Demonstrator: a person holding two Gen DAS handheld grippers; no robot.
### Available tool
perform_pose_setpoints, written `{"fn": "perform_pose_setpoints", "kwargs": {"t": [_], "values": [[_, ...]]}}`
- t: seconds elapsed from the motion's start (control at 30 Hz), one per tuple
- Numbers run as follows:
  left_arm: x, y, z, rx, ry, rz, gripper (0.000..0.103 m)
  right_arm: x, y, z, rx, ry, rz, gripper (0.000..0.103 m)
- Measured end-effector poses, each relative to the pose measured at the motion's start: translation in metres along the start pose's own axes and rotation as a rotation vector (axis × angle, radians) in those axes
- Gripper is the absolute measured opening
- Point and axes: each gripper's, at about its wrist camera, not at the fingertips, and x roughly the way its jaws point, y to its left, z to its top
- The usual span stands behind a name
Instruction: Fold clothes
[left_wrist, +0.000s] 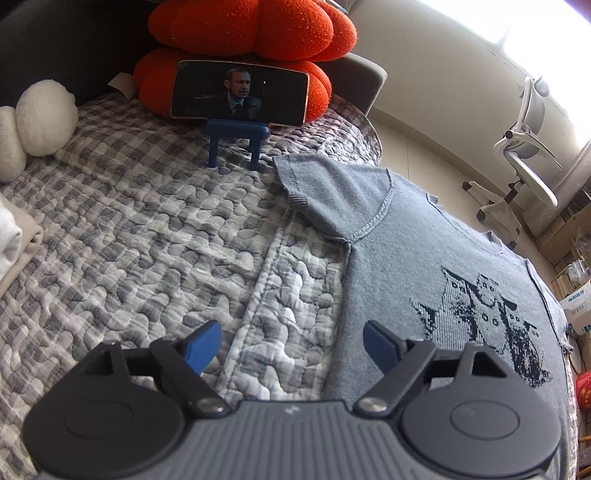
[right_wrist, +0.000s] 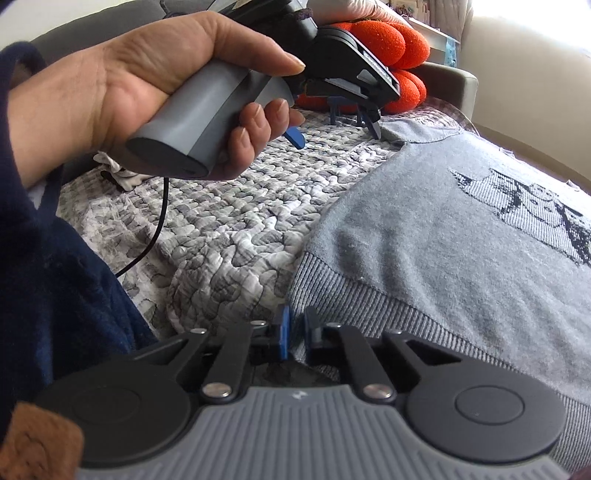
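Left wrist: left gripper (left_wrist: 291, 347) gaped wide, holding nothing, over the quilt (left_wrist: 147, 240) at the sweater's (left_wrist: 406, 258) side edge. Phone (left_wrist: 240, 93) propped beyond.

Right wrist: right gripper (right_wrist: 294, 334) was pinched on the sweater's ribbed hem (right_wrist: 369, 306); left hand (right_wrist: 147, 96) gripped its handle above the quilt.

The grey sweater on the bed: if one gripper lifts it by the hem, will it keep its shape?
Probably not. The sweater is soft knit lying limp on the quilt, so it should droop. The ribbed hem may stretch. It looks fuzzy, hence unlikely to slip.
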Motion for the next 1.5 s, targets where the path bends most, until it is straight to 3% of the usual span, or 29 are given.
{"fn": "perform_pose_setpoints", "kwargs": {"t": [0.07,0.5,1.13,1.33,1.43,1.5], "values": [[0.006,-0.002,0.004,-0.012,0.004,-0.038,0.085,-0.002,-0.006,0.002,0.047,-0.001,0.025,0.004],[0.06,-0.034,0.033,-0.055,0.033,-0.046,0.085,-0.018,-0.041,0.008,0.295,-0.043,0.167,0.004],[0.088,-0.023,0.048,-0.11,-0.018,-0.086,0.083,-0.032,-0.055,0.009,0.368,-0.076,0.208,0.004],[0.093,-0.022,0.052,-0.093,-0.032,-0.074,0.058,-0.036,-0.056,0.01,0.382,-0.078,0.221,0.004],[0.094,-0.019,0.055,-0.11,-0.036,-0.086,0.039,-0.038,-0.055,0.011,0.385,-0.087,0.225,0.004],[0.095,-0.018,0.056,-0.112,-0.033,-0.106,0.018,-0.038,-0.055,0.011,0.391,-0.092,0.228,0.004]]}}
